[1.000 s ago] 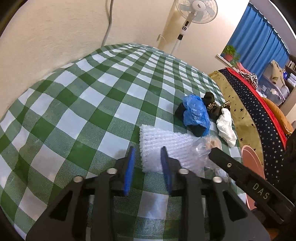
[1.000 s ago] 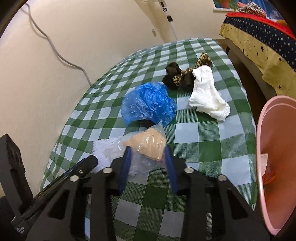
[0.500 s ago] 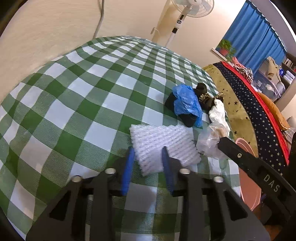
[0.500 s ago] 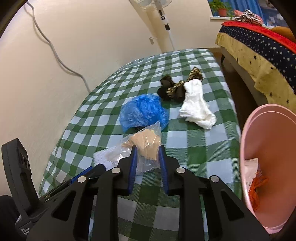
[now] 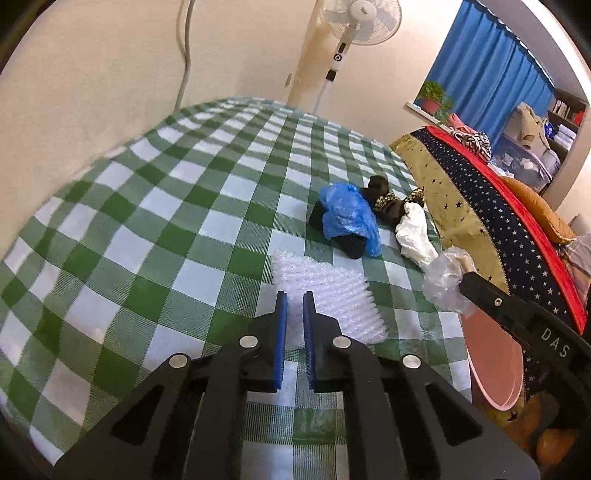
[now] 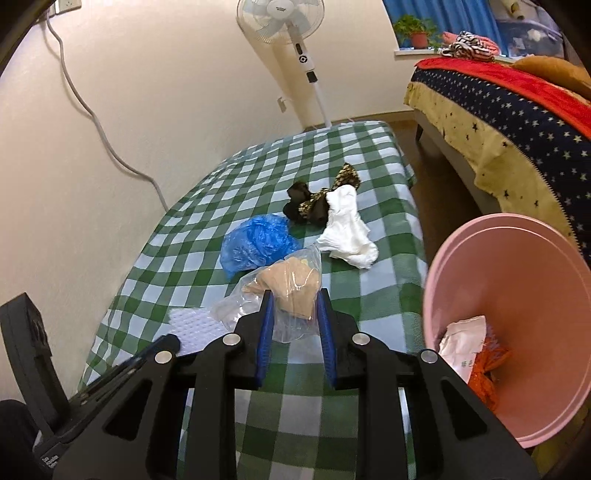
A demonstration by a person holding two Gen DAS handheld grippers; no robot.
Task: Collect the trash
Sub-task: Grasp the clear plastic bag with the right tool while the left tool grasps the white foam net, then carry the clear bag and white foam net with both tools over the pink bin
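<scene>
A white bubble-wrap sheet lies on the green checked tablecloth. My left gripper has its jaws closing, and the blue pads pinch the sheet's near corner. In the right wrist view my right gripper is shut on a clear plastic bag with something tan inside, held just above the cloth. The same bag hangs at the right of the left wrist view. A pink bin stands to the right, with white paper and orange scraps in it.
Farther along the table lie a crumpled blue plastic bag, a black and leopard-print cloth and a white cloth. A wall with a cable runs on the left. A standing fan and a bed lie beyond.
My left jaws have narrowed onto the bubble wrap's corner. My right gripper shut on the clear bag and lifted it toward the pink bin, which now shows more fully.
</scene>
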